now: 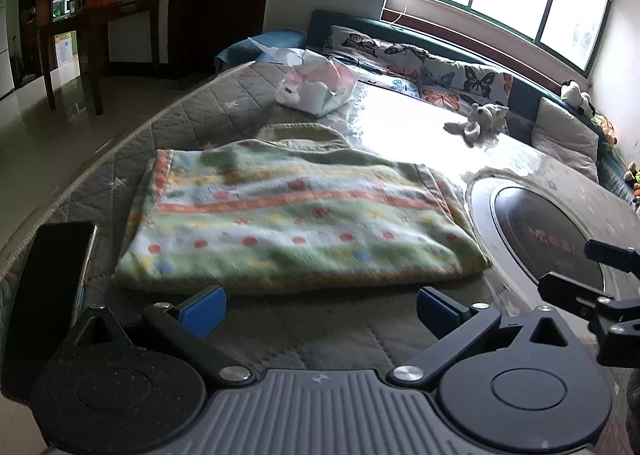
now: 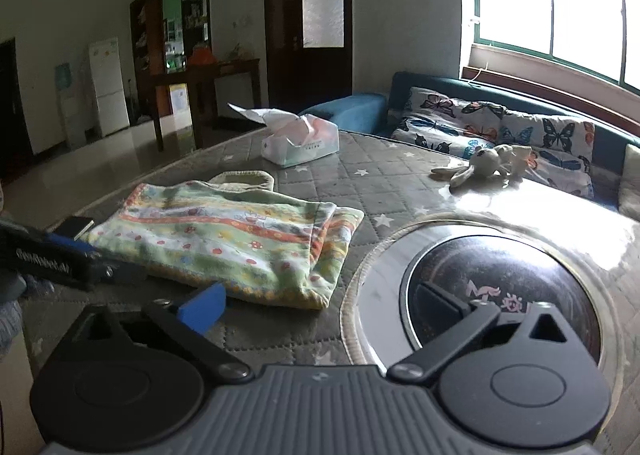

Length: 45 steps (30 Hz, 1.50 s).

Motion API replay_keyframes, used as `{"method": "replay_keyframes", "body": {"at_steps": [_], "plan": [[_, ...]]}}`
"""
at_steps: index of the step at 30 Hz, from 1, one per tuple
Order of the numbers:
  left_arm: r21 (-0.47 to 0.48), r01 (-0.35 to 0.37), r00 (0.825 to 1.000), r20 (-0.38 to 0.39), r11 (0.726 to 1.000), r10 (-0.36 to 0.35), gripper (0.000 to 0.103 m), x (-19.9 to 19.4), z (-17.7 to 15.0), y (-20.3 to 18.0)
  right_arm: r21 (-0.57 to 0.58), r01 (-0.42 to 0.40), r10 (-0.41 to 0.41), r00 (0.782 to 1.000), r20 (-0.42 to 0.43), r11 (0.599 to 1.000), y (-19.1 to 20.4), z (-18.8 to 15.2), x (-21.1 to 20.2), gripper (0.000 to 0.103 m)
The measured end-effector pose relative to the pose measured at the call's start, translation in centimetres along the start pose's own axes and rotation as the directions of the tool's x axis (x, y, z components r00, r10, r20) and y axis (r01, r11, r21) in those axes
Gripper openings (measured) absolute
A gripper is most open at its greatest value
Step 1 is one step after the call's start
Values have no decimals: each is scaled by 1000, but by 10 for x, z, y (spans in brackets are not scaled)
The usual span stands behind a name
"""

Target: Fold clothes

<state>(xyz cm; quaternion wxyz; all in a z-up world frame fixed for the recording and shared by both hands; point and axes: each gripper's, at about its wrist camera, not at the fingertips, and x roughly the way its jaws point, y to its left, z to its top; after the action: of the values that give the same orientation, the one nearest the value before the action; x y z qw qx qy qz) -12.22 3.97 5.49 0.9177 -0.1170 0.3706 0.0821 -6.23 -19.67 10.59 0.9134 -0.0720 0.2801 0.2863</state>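
A folded green, white and orange patterned garment (image 1: 296, 219) lies flat on the grey quilted table cover (image 1: 200, 115). It also shows in the right wrist view (image 2: 232, 239), with a pale collar edge (image 2: 244, 177) at its far side. My left gripper (image 1: 320, 309) is open and empty, just in front of the garment's near edge. My right gripper (image 2: 320, 305) is open and empty, to the right of the garment's near corner, partly over the round black plate (image 2: 500, 287). The left gripper (image 2: 52, 259) shows at the left in the right wrist view.
A black phone (image 1: 52, 287) lies at the table's left edge. A tissue pack (image 2: 300, 143) and a plush rabbit (image 2: 480, 165) sit farther back. The round black plate (image 1: 548, 243) is set into the table at right. A sofa with butterfly cushions (image 1: 420, 67) runs behind.
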Motion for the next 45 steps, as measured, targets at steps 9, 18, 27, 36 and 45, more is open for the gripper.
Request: {"method": "replay_keyframes", "body": {"at_steps": [9,18,27,36,45], "plan": [[26,-49,999,24,998,49,103,-7,-15,-8,67,18,-19,1000,2,998,-3,-7,-6,103],[5,-95,995,14,995,95,103,-3,-23,-4,116,9,-8,1000,-9,993,9,-14,1,103],[4,-147,989,-1,989,147,103,2,-32,3,172,-10,18,999,-46,985,15,-24,11,103],[29,-182,983,1,983,182,103,2,-38,2,185,-26,41,996,-75,982,22,-32,18,103],[39,-171,985,-2,984,172,103,2,-40,-3,188,-33,48,996,-73,982,23,-32,18,103]]}}
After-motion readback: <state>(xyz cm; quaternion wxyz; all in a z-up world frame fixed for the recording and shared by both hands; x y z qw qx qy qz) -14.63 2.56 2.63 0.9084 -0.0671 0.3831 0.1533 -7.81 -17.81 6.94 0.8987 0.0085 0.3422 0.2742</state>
